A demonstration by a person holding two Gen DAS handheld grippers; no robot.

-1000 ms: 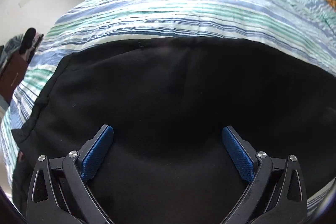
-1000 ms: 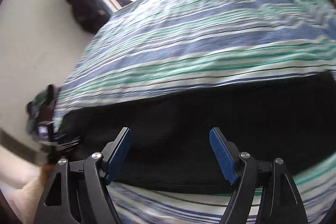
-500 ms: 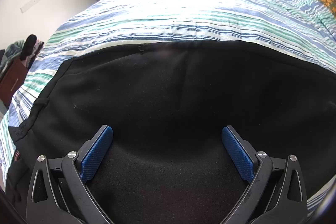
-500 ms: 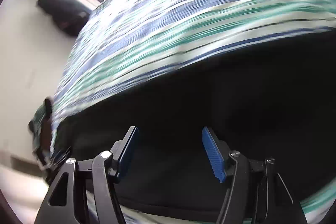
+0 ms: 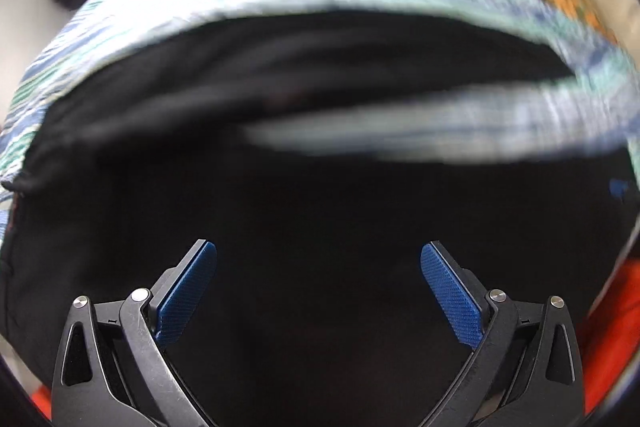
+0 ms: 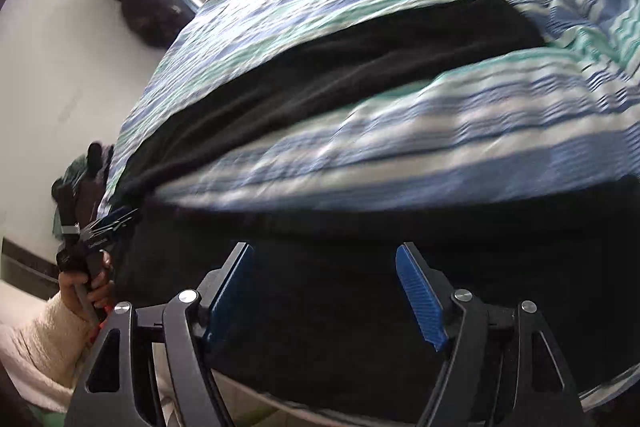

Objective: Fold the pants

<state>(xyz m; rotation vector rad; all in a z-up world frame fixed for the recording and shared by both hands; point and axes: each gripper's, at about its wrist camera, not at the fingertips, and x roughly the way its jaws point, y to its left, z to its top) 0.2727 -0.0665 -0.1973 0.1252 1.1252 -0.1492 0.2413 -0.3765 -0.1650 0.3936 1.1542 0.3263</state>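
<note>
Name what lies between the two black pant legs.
A band of striped bedspread separates the far leg from the near leg, clearest in the right wrist view.

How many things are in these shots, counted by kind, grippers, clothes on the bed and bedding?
Grippers: 2, left gripper and right gripper
Black pants: 1
Striped bedspread: 1
Total: 4

left gripper (image 5: 319, 259): jaws wide apart, nothing between | right gripper (image 6: 324, 259): jaws wide apart, nothing between
</note>
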